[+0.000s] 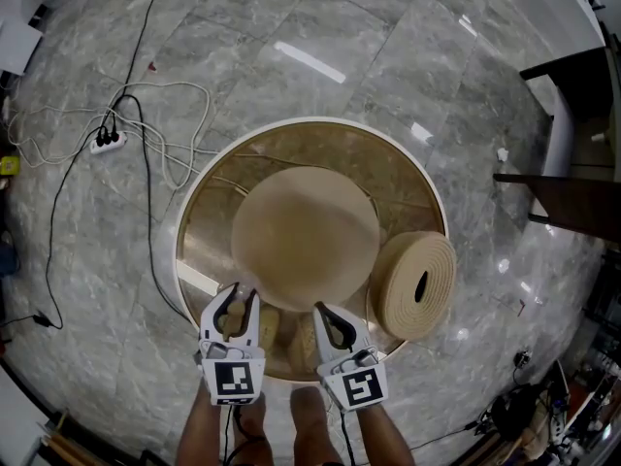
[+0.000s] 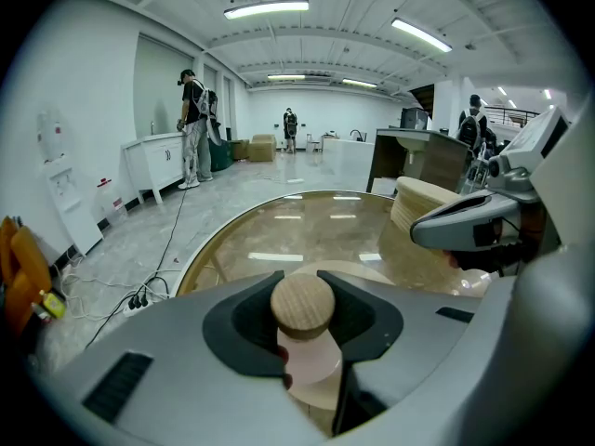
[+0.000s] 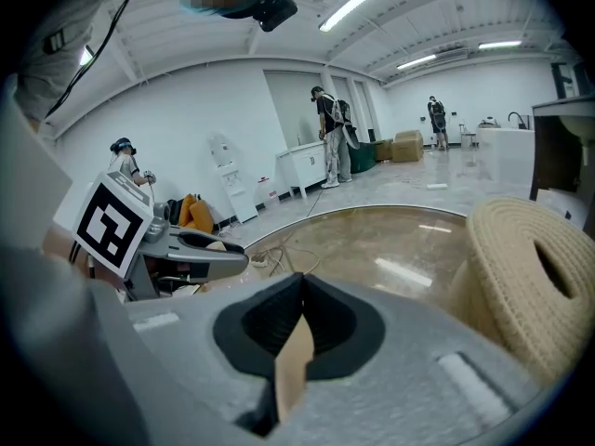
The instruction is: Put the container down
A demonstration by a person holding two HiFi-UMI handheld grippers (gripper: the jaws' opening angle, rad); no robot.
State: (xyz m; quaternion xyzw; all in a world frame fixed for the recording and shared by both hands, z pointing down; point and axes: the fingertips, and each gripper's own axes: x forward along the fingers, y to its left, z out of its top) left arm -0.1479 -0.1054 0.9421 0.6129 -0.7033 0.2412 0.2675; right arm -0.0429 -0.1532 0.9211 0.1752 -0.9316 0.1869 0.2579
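Observation:
A large round beige container [image 1: 306, 236] lies over the middle of the round glass table [image 1: 424, 178]; I cannot tell whether it rests on the glass. My left gripper [image 1: 230, 306] is at its near left edge, shut on a round wooden knob [image 2: 302, 305] on a pale stem. My right gripper [image 1: 326, 316] is at the near right edge. Its jaws are pressed together on a thin tan flap [image 3: 293, 365] that stands on edge between them. In the left gripper view the container's pale top [image 2: 358, 269] shows just beyond the left gripper [image 2: 302, 295].
A woven rope basket [image 1: 417, 284] lies on its side at the table's right edge, close to my right gripper [image 3: 299, 291]. A power strip with cables [image 1: 107, 141] lies on the floor to the left. Dark furniture [image 1: 572, 197] stands at the right. People stand far off.

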